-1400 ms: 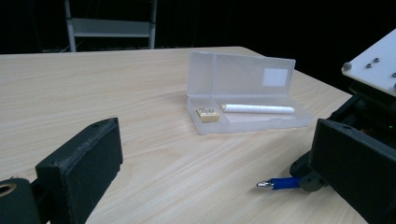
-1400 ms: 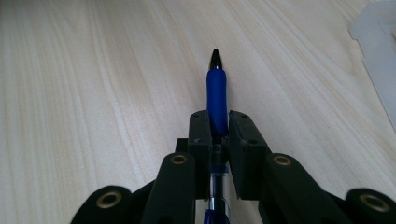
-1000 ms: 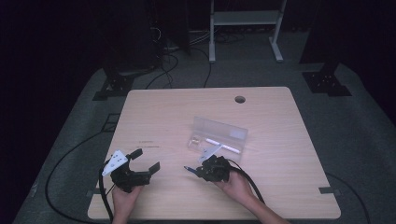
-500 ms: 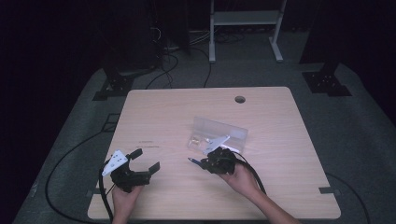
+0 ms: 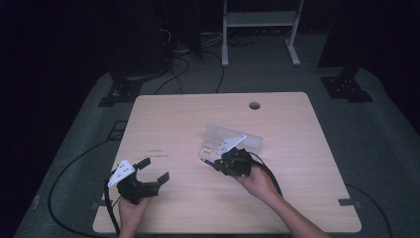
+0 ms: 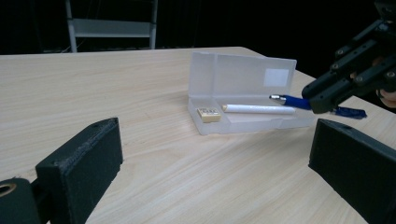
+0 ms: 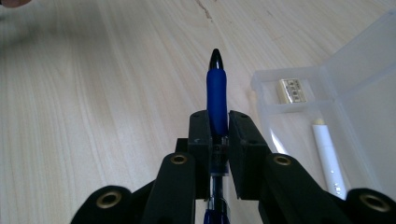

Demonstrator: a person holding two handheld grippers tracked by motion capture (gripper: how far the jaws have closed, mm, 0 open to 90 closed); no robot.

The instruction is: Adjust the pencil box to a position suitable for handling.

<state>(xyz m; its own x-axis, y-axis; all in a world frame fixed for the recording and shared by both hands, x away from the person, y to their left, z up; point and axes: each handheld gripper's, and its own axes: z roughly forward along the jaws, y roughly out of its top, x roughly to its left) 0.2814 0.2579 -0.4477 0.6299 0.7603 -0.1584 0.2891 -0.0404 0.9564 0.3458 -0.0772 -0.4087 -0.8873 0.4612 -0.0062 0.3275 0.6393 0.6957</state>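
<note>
eraser (image 7: 292, 90) and white pen (image 7: 329, 158) lie inside open case (image 7: 369, 100) beside blue pen (image 7: 216, 95).

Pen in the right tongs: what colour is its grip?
Blue grip on the pen, with a black tip; clearest in the right gripper view.

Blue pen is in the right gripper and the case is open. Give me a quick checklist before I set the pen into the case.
1. Grip: right gripper fingers clamp the blue pen mid-barrel: ok.
2. Pencil case lid upright, open: ok.
3. Long compartment already holds a white pen; free space beside it: cannot tell.
4. Eraser sits in its own small compartment, clear: ok.
5. Left gripper open, apart from the case: ok.
</note>
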